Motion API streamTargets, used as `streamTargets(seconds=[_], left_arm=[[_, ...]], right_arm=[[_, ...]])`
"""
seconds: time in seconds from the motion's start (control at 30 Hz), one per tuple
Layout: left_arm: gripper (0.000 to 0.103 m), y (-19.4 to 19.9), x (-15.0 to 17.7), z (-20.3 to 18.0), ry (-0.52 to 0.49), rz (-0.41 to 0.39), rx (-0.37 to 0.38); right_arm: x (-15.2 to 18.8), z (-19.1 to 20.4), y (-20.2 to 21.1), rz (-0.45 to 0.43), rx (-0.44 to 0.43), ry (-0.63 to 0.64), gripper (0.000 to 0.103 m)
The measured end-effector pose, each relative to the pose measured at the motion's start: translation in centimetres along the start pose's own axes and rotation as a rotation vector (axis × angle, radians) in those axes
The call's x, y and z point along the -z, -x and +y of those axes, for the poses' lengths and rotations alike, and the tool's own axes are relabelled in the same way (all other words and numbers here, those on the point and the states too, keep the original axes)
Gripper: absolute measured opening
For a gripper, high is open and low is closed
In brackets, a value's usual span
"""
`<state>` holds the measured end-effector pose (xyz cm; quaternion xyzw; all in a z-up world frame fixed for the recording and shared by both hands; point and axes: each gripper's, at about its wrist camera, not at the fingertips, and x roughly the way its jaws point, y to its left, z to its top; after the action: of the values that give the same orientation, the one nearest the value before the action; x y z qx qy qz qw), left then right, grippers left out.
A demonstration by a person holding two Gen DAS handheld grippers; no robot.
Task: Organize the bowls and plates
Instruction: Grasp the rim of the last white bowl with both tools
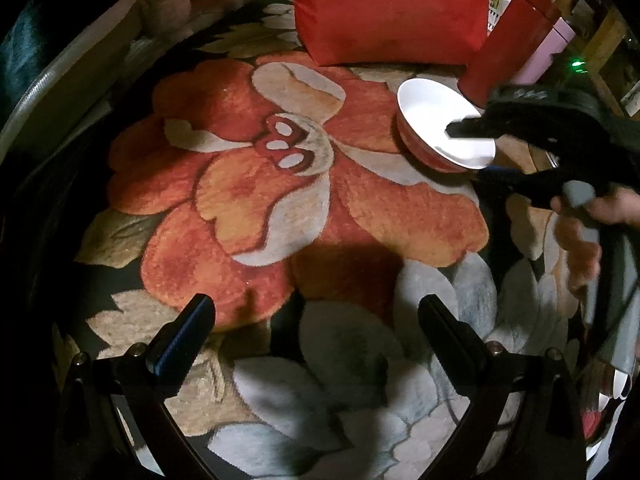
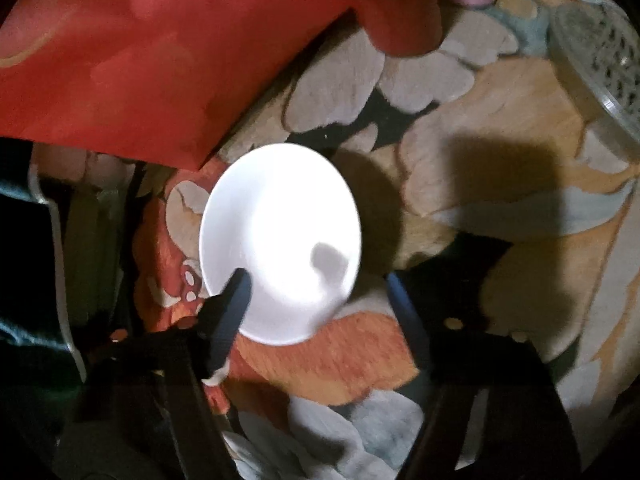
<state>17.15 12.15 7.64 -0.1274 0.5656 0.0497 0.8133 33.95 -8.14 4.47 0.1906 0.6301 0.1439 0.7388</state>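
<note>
The bowl [image 1: 436, 120] sits tilted on the flowered rug [image 1: 280, 200], white inside with a red patterned outer wall, and it holds nothing. It lies just in front of a red cushion [image 1: 392, 8] and beside a red cylinder [image 1: 500, 52] with a pink one [image 1: 548, 52] next to it.

The right gripper [image 1: 468, 152] straddles the bowl's near rim: 1 finger [image 2: 236, 300] reaches inside over the white surface, the other [image 2: 404, 308] stands outside the wall. Its jaws are partly apart, and a gap shows between the outer finger and the bowl, so they are not clamped on it. A hand [image 1: 600, 216] grips the handle.

The left gripper [image 1: 316, 320] hovers over bare rug with jaws wide apart and nothing between them.

A perforated pale basket [image 2: 600, 64] stands at the rug's edge; its contents cannot be seen.
</note>
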Motion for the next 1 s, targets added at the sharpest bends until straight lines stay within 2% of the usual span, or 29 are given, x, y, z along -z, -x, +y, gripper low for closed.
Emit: streamTargets(seconds=[0.03,0.07,0.1,0.13,0.27,0.37,0.53,0.67,0.77,0.8,0.97,1.0], left_arm=[[0.102,0.1,0.0,0.1,0.000,-0.002,0.001],[0.102,0.1,-0.1,0.2,0.000,-0.004,0.001],[0.102,0.2,-0.2,0.3,0.000,-0.006,0.001],[0.102,0.3,-0.2,0.5,0.002,-0.009,0.002],[0.102,0.4,-0.1,1.1,0.013,-0.014,-0.001],[0.102,0.2,0.0,1.6,0.027,-0.008,0.003],[0.102,-0.5,0.3,1.6,0.023,0.005,0.032],[0.101,-1.6,0.8,1.0,0.022,0.041,0.058],[0.097,-2.7,1.2,0.2,0.007,0.079,0.068],[0.092,-3.1,1.3,-0.2,0.000,0.088,0.073],[0.079,-3.8,1.2,-1.0,0.009,0.076,0.084],[0.066,-4.1,1.1,-1.1,0.016,0.080,0.094]], right_arm=[[-0.1,-0.1,-0.7,0.020,-0.008,-0.013,0.045],[-0.2,-0.2,-1.3,0.038,-0.016,-0.027,0.039],[-0.2,-0.4,-1.7,0.049,-0.006,-0.034,0.026],[-0.2,-0.6,-1.9,0.054,0.009,-0.039,0.018],[0.4,-1.8,-1.6,0.066,-0.054,-0.042,0.017],[1.5,-2.2,-1.5,0.129,-0.135,0.018,0.017],[5.1,-1.5,-1.8,0.292,-0.230,0.205,0.016],[8.6,-0.3,-1.8,0.411,-0.229,0.385,0.016],[9.9,-0.1,-1.1,0.405,-0.199,0.434,0.020],[10.1,-0.1,-0.9,0.394,-0.187,0.434,0.020],[11.5,0.3,1.0,0.273,-0.103,0.467,0.021],[11.7,0.5,1.0,0.252,-0.091,0.468,0.021]])
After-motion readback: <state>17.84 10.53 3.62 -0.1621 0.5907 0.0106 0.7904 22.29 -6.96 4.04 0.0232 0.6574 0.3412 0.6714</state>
